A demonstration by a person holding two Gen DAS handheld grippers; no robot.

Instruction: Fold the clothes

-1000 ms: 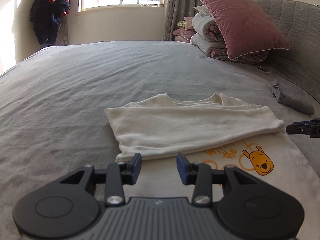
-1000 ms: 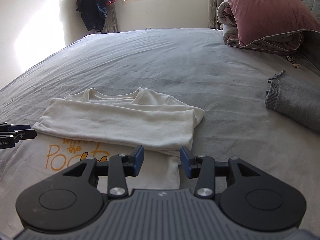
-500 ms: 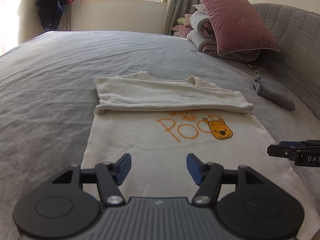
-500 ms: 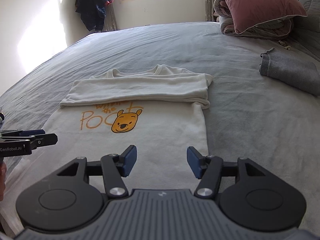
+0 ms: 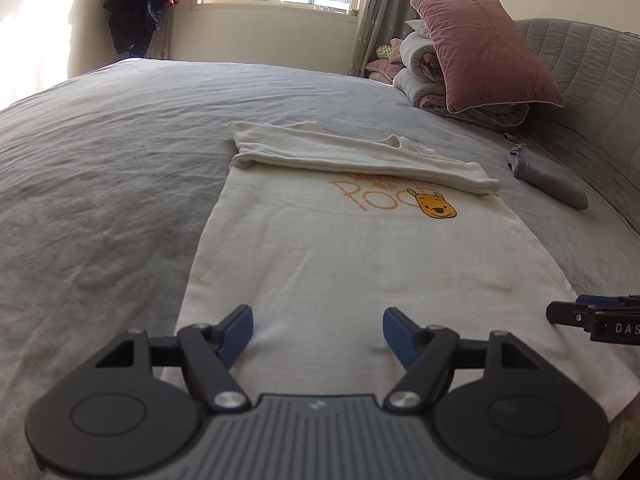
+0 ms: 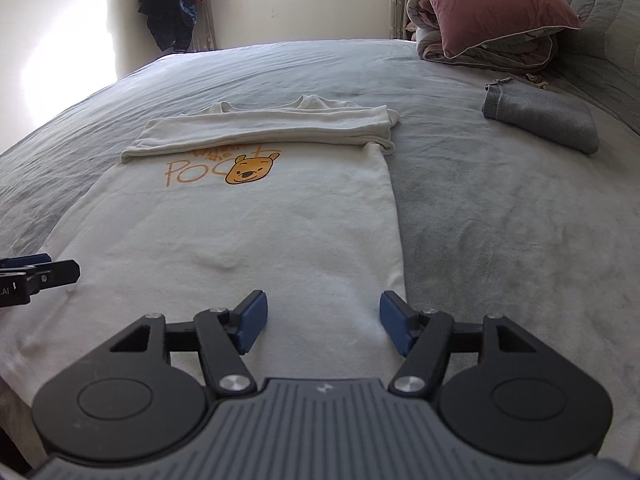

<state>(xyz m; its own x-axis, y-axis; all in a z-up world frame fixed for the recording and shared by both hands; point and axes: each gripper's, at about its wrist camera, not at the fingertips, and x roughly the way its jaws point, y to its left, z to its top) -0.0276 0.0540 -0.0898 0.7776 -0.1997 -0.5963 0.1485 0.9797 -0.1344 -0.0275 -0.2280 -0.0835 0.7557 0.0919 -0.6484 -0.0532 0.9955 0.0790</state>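
A cream T-shirt [image 5: 360, 256] [image 6: 260, 232] with an orange bear print [image 5: 436, 208] [image 6: 250, 170] lies flat on the grey bed, its sleeves folded across the chest at the far end. My left gripper [image 5: 318, 334] hovers open over the shirt's near hem on the left side. My right gripper [image 6: 322, 324] is open over the hem's right corner, its right finger at the shirt's edge. Each gripper's tip shows in the other's view: the right one [image 5: 592, 316], the left one [image 6: 40, 276]. Nothing is held.
A folded grey garment [image 6: 544, 116] [image 5: 548, 176] lies to the right of the shirt. A mauve pillow [image 5: 484, 48] on stacked quilts sits by the grey padded headboard [image 5: 592, 80]. Dark clothes [image 5: 144, 0] hang on the far wall by the window. Bare grey sheet [image 5: 100, 184] spreads left.
Both grippers have drawn back from the folded sleeves toward the shirt's near hem, and their jaws have spread wider. More of the shirt body and the bear print now shows.
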